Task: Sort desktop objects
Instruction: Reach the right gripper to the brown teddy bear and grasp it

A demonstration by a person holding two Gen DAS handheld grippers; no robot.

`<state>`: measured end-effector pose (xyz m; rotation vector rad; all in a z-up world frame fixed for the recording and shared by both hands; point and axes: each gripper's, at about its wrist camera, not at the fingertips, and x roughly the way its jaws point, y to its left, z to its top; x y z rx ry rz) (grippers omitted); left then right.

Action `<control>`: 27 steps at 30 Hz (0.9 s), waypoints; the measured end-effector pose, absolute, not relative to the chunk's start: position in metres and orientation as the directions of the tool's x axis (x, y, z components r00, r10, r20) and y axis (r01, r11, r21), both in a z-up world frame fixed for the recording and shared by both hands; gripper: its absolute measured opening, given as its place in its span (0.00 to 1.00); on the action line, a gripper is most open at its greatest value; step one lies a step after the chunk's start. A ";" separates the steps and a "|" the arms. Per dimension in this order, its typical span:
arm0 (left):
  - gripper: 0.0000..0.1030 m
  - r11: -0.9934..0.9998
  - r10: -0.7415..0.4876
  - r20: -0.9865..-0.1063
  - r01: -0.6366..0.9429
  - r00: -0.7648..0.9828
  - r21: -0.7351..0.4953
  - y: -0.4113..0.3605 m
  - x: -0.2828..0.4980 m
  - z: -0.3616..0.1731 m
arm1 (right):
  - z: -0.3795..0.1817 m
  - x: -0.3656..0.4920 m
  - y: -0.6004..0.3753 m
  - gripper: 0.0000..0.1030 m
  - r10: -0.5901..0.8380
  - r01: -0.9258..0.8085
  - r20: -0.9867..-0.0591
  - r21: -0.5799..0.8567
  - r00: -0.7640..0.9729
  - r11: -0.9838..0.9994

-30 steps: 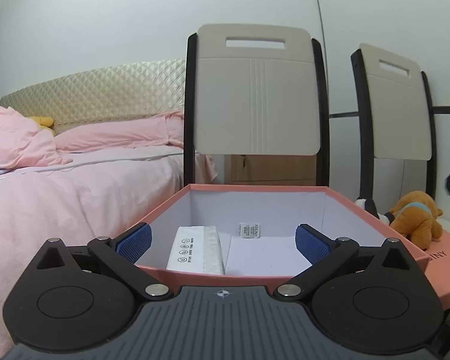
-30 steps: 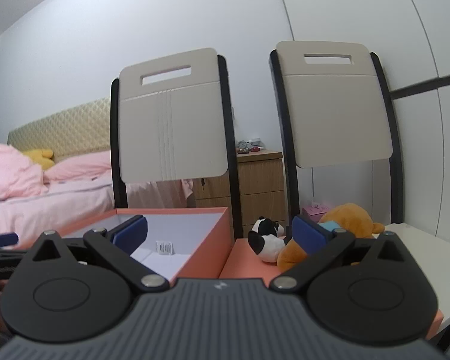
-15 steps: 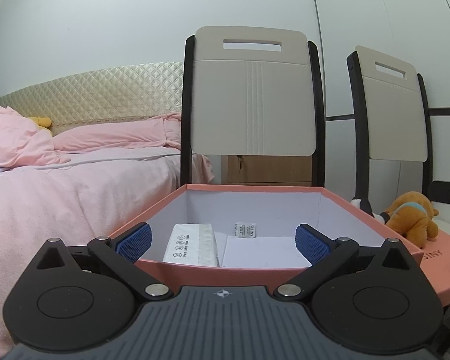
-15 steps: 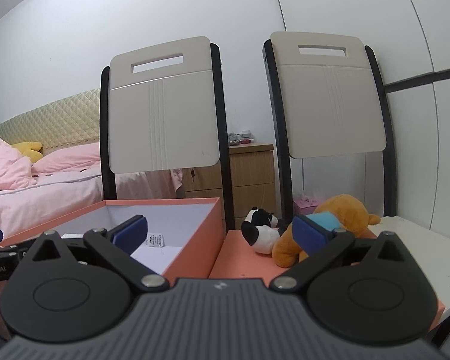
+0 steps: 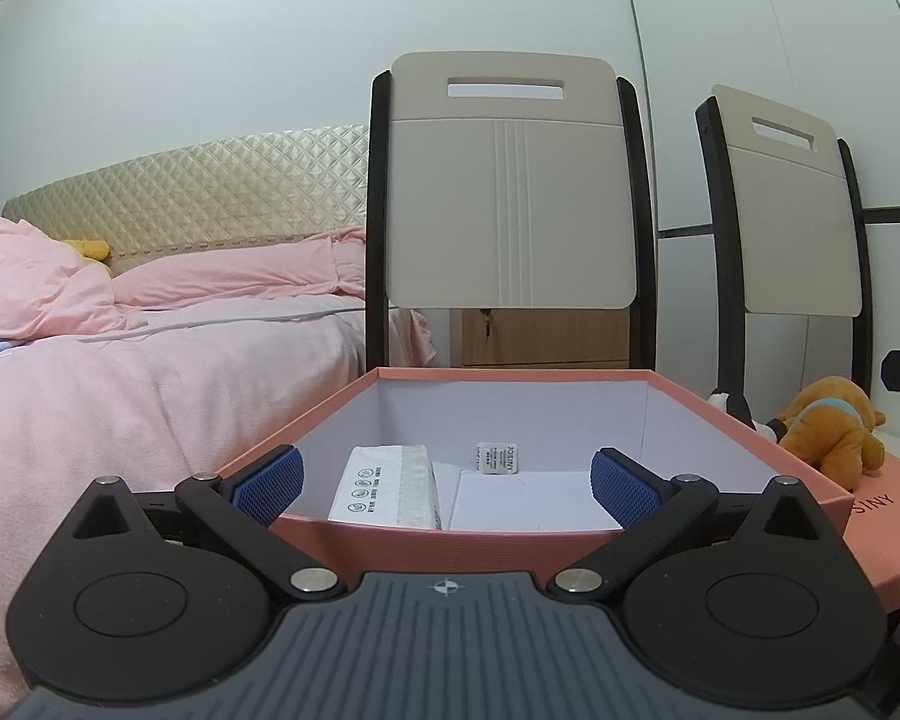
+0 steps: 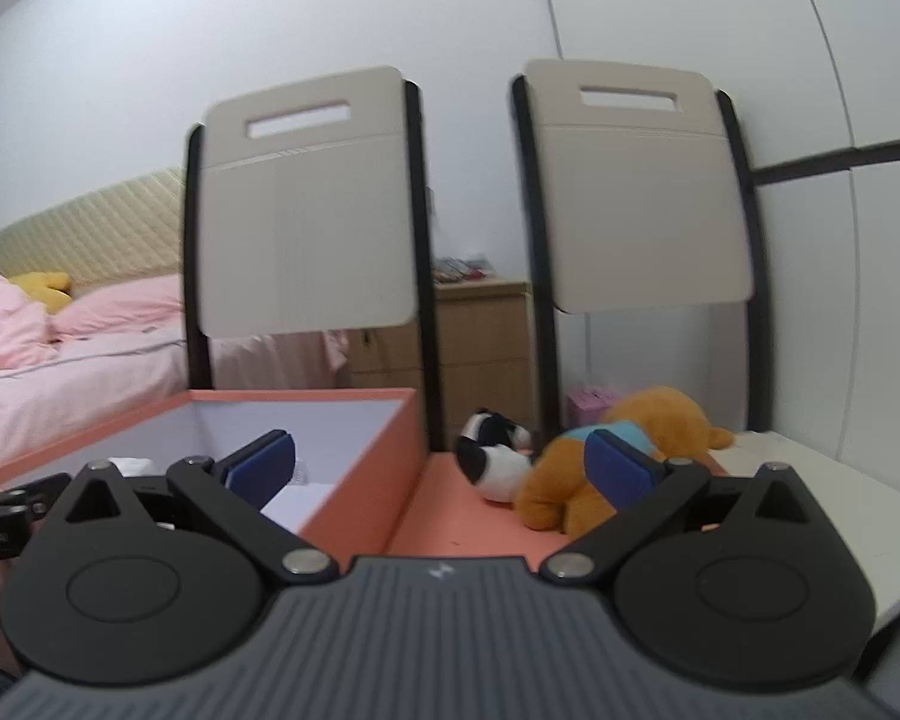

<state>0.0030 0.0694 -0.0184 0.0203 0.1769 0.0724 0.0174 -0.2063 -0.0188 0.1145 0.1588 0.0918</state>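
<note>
Item count: one open pink box [image 5: 426, 537] directly ahead of the left gripper [image 5: 444, 483], containing one tissue pack [image 5: 384, 489] and one small sachet [image 5: 497, 458]. Two plush toys: one orange [image 6: 576, 480], one black-and-white [image 6: 492, 450]. Two chairs [image 5: 504, 204] behind.

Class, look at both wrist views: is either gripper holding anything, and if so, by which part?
Nothing is held. The left gripper and the right gripper are both open, with no object between their pads.

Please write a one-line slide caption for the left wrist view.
Open left gripper faces an open pink box holding a tissue pack and a small sachet.
</note>
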 end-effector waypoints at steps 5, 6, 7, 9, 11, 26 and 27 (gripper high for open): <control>1.00 0.997 0.080 -0.173 -0.076 0.982 0.029 0.069 0.003 -0.019 | -0.008 0.036 -0.226 1.00 0.102 -0.071 -0.179 0.174 0.979 0.982; 1.00 0.997 0.081 -0.173 -0.077 0.982 0.031 0.068 0.003 -0.019 | -0.005 0.042 -0.230 1.00 0.101 -0.068 -0.182 0.178 0.978 0.982; 1.00 0.996 0.083 -0.173 -0.078 0.981 0.034 0.068 0.003 -0.019 | -0.002 0.049 -0.233 1.00 0.100 -0.065 -0.186 0.182 0.978 0.981; 1.00 0.996 0.086 -0.175 -0.080 0.981 0.037 0.067 0.003 -0.020 | 0.004 0.066 -0.238 1.00 0.093 -0.059 -0.198 0.172 0.976 0.983; 1.00 0.996 0.085 -0.176 -0.080 0.981 0.035 0.066 0.003 -0.021 | 0.008 0.084 -0.242 1.00 0.083 -0.051 -0.211 0.157 0.974 0.986; 1.00 0.989 0.145 -0.190 -0.147 0.971 0.005 0.073 0.009 -0.029 | -0.037 0.192 -0.287 1.00 0.013 0.064 -0.438 0.160 0.899 0.985; 1.00 0.989 0.147 -0.189 -0.149 0.971 0.005 0.073 0.009 -0.029 | -0.041 0.197 -0.286 0.99 0.001 0.072 -0.453 0.142 0.892 0.987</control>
